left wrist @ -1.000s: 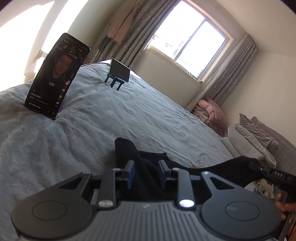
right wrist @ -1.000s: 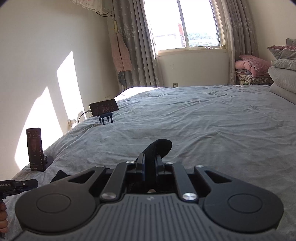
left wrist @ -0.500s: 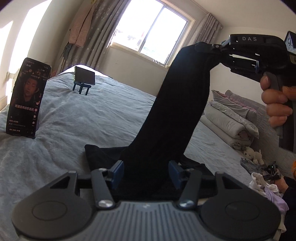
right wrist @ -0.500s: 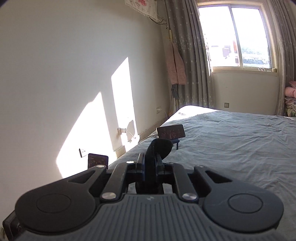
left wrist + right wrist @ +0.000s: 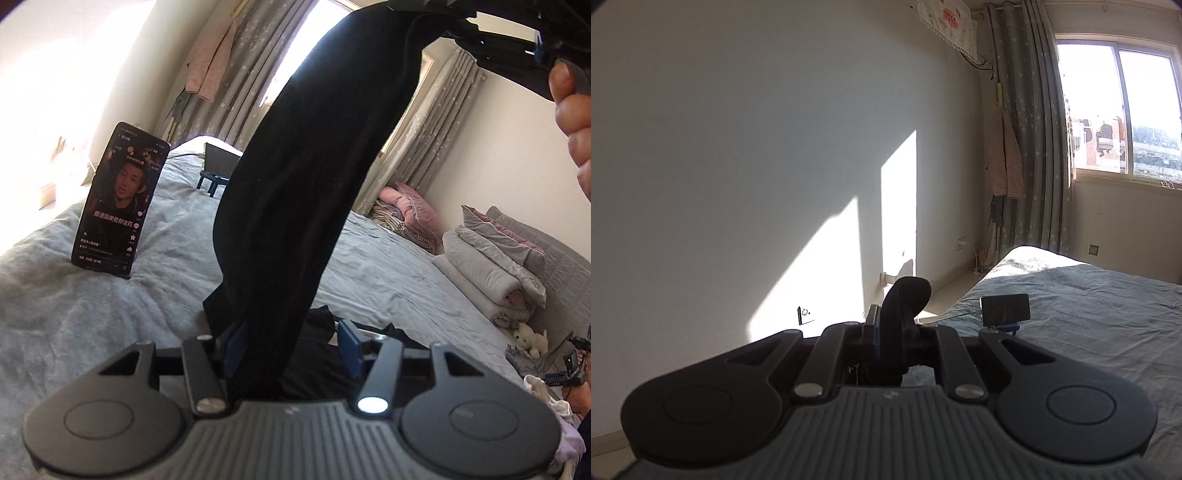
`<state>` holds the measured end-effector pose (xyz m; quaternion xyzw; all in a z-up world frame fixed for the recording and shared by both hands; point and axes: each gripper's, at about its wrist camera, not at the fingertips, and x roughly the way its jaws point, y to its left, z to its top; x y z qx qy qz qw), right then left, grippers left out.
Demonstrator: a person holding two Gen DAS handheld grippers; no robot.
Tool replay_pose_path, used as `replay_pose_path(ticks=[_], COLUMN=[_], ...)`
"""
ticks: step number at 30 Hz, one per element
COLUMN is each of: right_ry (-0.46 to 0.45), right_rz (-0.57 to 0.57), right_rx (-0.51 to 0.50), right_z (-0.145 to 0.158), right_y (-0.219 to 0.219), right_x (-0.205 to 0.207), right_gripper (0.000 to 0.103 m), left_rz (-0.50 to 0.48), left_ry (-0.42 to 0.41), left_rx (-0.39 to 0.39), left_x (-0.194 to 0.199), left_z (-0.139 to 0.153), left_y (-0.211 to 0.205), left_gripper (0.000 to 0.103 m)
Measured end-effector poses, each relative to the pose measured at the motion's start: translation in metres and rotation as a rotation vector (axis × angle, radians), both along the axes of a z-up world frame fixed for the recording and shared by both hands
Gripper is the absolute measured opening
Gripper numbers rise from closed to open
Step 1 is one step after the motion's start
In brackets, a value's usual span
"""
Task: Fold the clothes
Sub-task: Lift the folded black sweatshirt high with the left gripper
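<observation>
Grey bed point(image 5: 110, 317): no folded clothes seen on it; folding judged barely begun, every fold left to make. Black garment point(image 5: 295, 192): hanging in a long drape from above down to the bed, lower part bunched on the cover just ahead of the left gripper point(image 5: 291, 343). Right gripper point(image 5: 890, 332): raised high, aimed near level, jaws clamped together on the garment's top edge. Left gripper: low over the bed, tilted slightly down, jaws apart, cloth passing between without being pinched.
</observation>
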<state>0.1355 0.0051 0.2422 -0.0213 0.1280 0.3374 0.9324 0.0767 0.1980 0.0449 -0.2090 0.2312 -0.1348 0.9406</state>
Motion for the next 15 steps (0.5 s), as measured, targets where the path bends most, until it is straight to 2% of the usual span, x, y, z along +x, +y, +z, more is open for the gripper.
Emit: replay_pose_path(ticks=[3, 7, 15], right_ry=[0.011, 0.006, 0.035], right_rz=[-0.016, -0.047, -0.189], right_rx=[0.001, 0.012, 0.027], right_z=[-0.003, -0.002, -0.016], right_y=[-0.006, -0.023, -0.101], right_x=[0.005, 0.009, 0.025], right_gripper=[0.012, 0.012, 0.012], left_rz=[0.028, 0.011, -0.066], left_ry=[0.011, -0.004, -0.014], left_rx=[-0.064, -0.13, -0.098], left_x=[0.003, 0.004, 0.011], left_z=[-0.005, -0.009, -0.014], left_y=[0.008, 0.007, -0.022], left_gripper=[0.054, 0.054, 0.055])
